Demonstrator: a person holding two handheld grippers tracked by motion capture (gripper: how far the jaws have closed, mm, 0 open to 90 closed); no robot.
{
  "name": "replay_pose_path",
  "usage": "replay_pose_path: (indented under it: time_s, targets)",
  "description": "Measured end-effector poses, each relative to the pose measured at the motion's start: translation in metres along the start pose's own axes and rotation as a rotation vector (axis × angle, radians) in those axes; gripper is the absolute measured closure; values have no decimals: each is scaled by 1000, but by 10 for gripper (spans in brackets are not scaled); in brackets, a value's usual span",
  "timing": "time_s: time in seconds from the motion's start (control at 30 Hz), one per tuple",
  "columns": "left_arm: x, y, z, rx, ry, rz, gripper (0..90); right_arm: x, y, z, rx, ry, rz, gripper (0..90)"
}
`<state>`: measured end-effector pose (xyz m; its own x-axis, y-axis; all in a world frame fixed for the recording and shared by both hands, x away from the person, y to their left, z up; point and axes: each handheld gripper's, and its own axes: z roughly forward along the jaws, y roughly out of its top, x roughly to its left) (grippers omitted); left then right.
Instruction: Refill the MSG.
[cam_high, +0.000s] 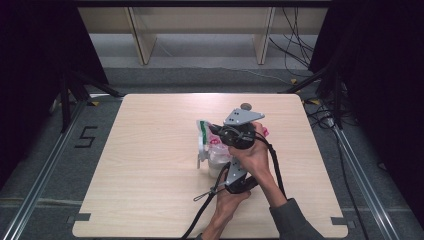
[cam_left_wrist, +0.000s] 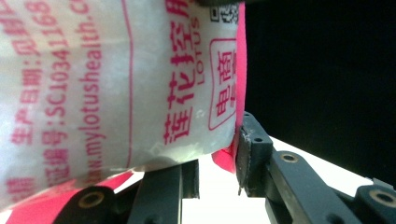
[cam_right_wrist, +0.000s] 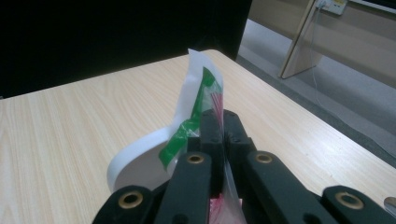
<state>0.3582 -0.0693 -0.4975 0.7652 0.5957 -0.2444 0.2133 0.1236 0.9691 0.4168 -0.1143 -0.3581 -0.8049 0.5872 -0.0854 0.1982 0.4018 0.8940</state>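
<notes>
Translucent white plastic pouch with red print (cam_high: 218, 150) stood mid-worktop (cam_high: 150, 190), right claw (cam_right_wrist: 218, 122) pinching its green-striped top, left claw (cam_left_wrist: 212, 161) clamping its body; opposed pulling risked tearing it.

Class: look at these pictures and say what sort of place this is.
Probably a recording lab or workroom: a bare wooden table ringed by black curtains, loose cables on the floor.
</notes>
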Motion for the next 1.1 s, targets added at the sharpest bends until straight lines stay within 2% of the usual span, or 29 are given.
replay_pose_path:
  time_s: [0.1, 0.27, 0.3, 0.4, 0.5, 0.53, 0.57, 0.7, 0.77, 0.83, 0.87, 0.9, 0.93, 0.97, 1.03, 1.1]
  targets:
    - [0, 0, 0, 5, 2, 0, 726, -1, 0, 2, -6, -9, -21, 900]
    - [0, 0, 0, 0, 0, 0, 727, -1, 1, 0, -2, -6, -12, 900]
    - [0, 0, 0, 4, 4, 1, 727, 0, 0, 0, -11, -14, 6, 900]
    - [0, 0, 0, -3, -3, -7, 726, 0, 0, 3, 6, -10, -14, 900]
    - [0, 1, -1, -1, 2, -5, 727, 1, 1, 3, 9, -1, -8, 900]
    - [0, 1, -1, -2, 0, -7, 726, 2, 1, 3, -2, -17, 1, 900]
    - [0, 1, -1, -3, 0, -8, 726, 0, 1, 3, -5, -18, -28, 900]
    - [0, 1, -1, -1, -1, -8, 725, -1, 0, 6, 26, 7, -17, 900]
    - [0, 1, -1, 0, 2, -4, 726, 0, 0, 4, 2, -14, -13, 900]
    - [-1, 1, -1, 1, 7, -4, 726, -1, 1, 2, 9, 0, -26, 900]
    - [0, 1, -1, 0, 2, -5, 726, -2, 1, 3, -8, -16, -31, 900]
    - [0, 1, -1, -2, 2, -5, 726, -3, 2, 3, 2, -8, -38, 900]
    - [0, 0, 0, -3, -2, -10, 726, -1, 1, 4, 10, -3, -22, 900]
    - [0, 0, 0, -10, -6, -13, 725, 0, 0, 5, 14, -14, -18, 900]
    - [0, 1, 0, -6, -1, -9, 726, 0, 0, 6, 31, 1, -18, 900]
    - [1, 1, -1, -4, 4, -2, 727, 1, 2, 5, 5, -13, -11, 900]
